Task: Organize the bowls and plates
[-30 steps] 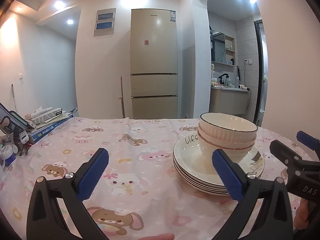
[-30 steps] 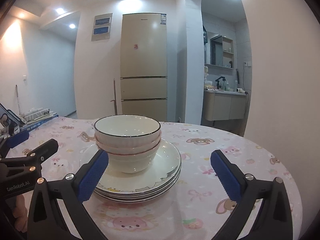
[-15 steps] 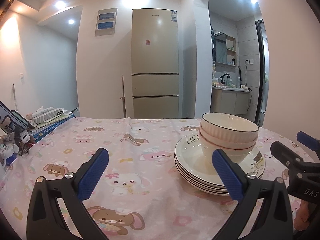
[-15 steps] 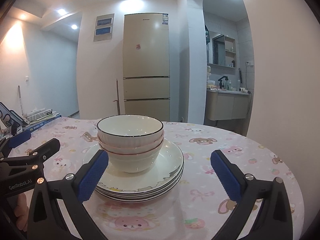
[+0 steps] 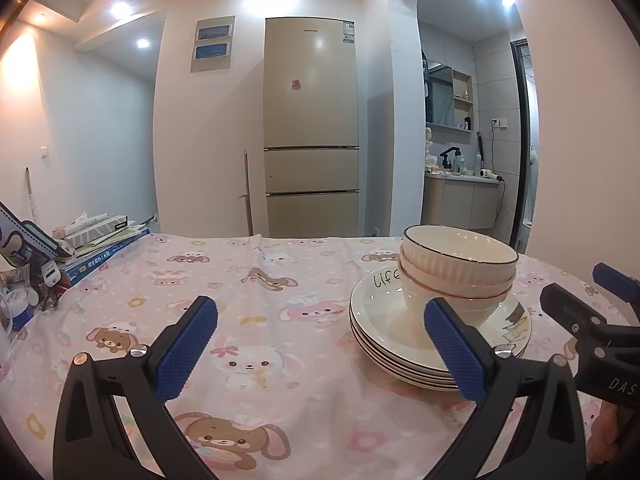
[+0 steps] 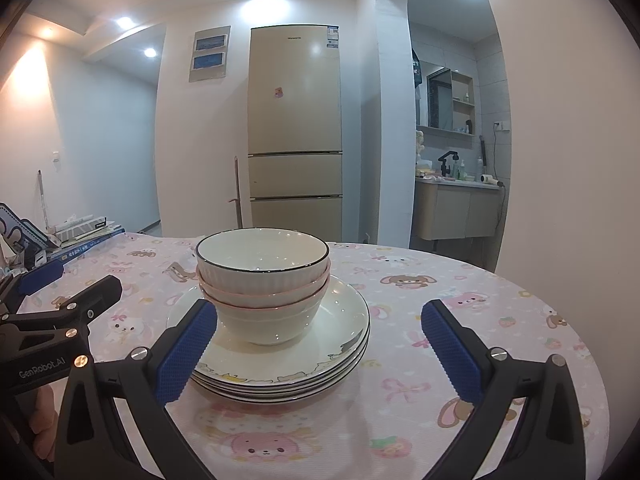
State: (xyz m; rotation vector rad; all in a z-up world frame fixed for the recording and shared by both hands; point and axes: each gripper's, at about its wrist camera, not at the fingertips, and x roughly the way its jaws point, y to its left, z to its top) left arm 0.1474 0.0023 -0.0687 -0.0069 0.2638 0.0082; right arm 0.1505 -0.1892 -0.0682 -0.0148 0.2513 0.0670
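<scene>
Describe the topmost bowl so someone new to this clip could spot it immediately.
On the pink cartoon-print tablecloth a stack of plates carries three nested bowls. The top bowl is cream and ribbed with a thin black rim line; the one directly beneath it has a pink rim.

Open tablecloth (image 5: 280,320): broad bare stretch left of the plate stack (image 5: 400,356), passable. Right side: bare cloth between stack and table edge (image 6: 500,320). Obstacles: nested bowls (image 6: 262,280) standing upright on the plates, centre-right; pile of books (image 5: 100,248) and small clutter (image 5: 24,292) along the left edge. Left gripper (image 5: 320,344) and right gripper (image 6: 318,350), jaws wide apart, flank the stack without touching.
</scene>
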